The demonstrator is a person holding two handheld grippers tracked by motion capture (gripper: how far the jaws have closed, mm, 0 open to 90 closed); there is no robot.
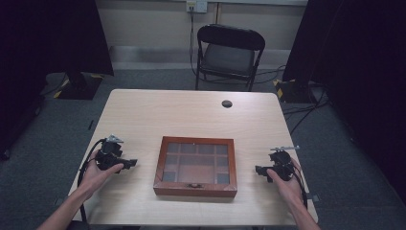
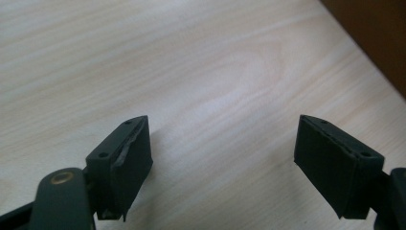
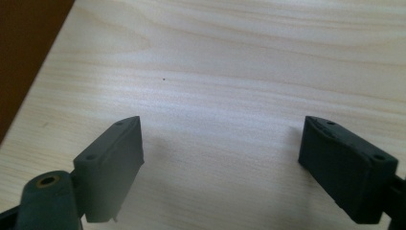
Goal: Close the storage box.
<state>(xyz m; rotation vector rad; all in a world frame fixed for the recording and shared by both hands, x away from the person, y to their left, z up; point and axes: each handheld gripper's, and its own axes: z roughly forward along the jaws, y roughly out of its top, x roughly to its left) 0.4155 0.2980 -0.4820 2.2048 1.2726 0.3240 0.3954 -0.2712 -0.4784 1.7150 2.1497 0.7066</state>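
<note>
Two open grippers, left gripper [image 1: 132,163] and right gripper [image 1: 259,169], flank one wooden box [image 1: 196,166].

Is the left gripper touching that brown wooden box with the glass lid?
Apart. The high view shows bare table between the left gripper and the brown wooden box.

- We can read no text, label, brand, number or sign anywhere.
- The wooden box [image 1: 195,189] bears no lettering that we can make out.
- The wall socket [image 1: 196,5] is too small for us to read.
</note>
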